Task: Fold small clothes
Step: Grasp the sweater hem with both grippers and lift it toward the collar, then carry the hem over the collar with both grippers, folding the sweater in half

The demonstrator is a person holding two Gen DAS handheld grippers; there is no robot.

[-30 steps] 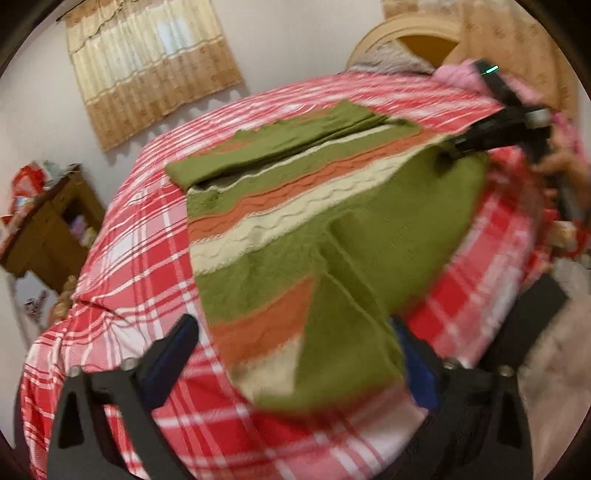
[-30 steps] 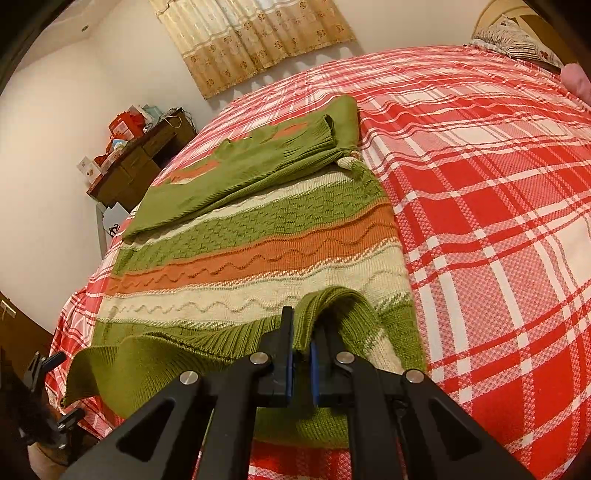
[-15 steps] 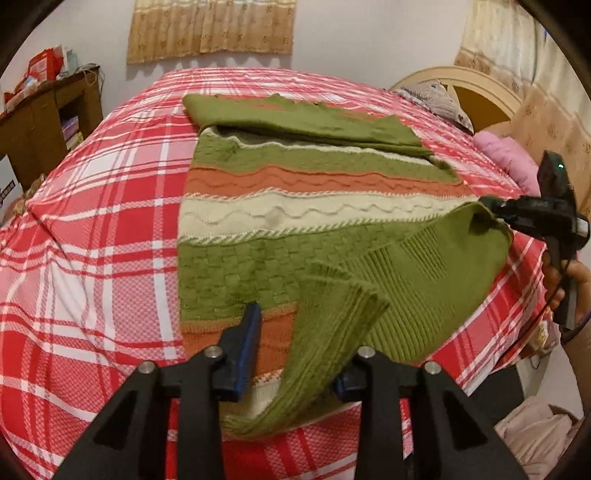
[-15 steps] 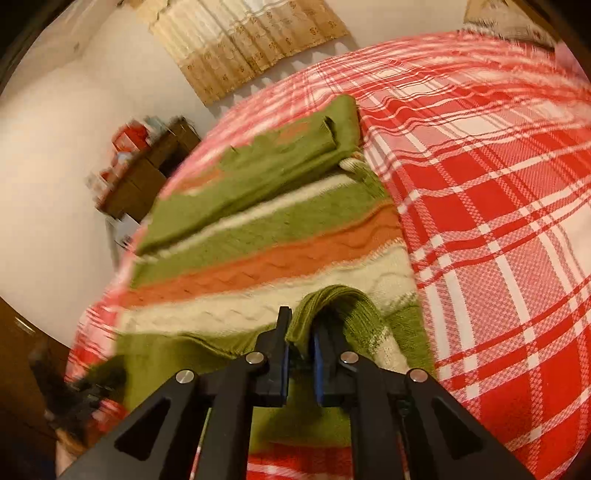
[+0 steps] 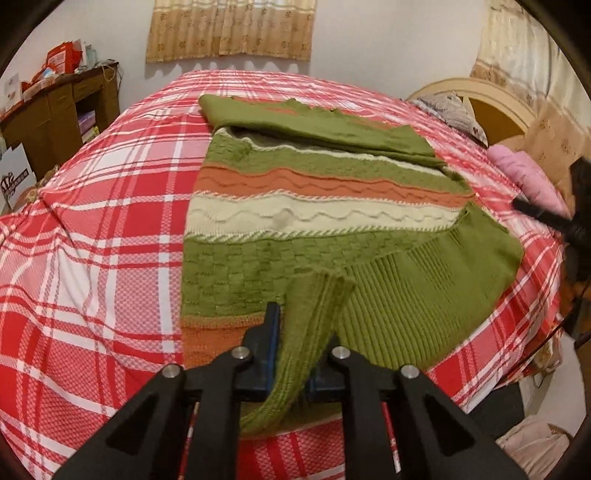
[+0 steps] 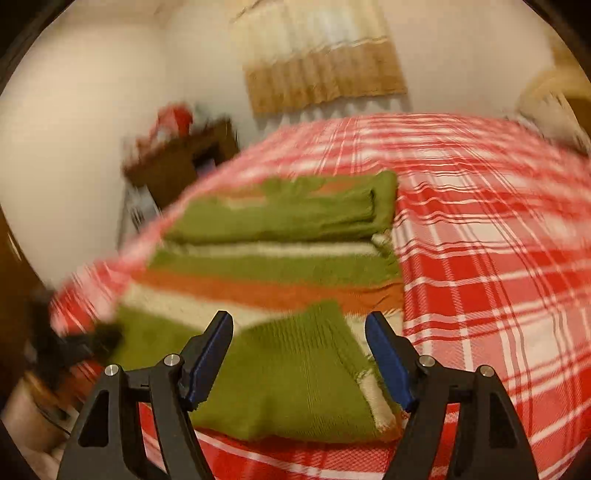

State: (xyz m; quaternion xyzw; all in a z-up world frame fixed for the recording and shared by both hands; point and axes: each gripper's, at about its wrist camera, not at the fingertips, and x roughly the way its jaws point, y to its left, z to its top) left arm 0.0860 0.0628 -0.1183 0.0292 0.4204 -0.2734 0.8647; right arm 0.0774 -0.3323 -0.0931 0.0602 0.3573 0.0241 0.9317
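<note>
A striped knit sweater (image 5: 317,206), green, orange and cream, lies flat on the red plaid bed (image 5: 92,229), one sleeve folded across its far end. My left gripper (image 5: 295,354) is shut on the near green sleeve (image 5: 314,317) at the bed's front edge. My right gripper (image 6: 299,354) is open over the ribbed green hem (image 6: 295,369), which lies folded onto the sweater (image 6: 280,266). It also shows at the right edge of the left wrist view (image 5: 546,218), apart from the cloth. The right wrist view is blurred.
A brown desk (image 5: 55,118) with red boxes stands left of the bed. A pink pillow (image 5: 528,181) and a wooden headboard (image 5: 491,103) are at the right. Curtains (image 5: 229,29) hang on the far wall. The bed's front edge drops off just below the grippers.
My right gripper has opened and let go of the green hem, which now lies on the sweater. My left gripper has closed on the near sleeve.
</note>
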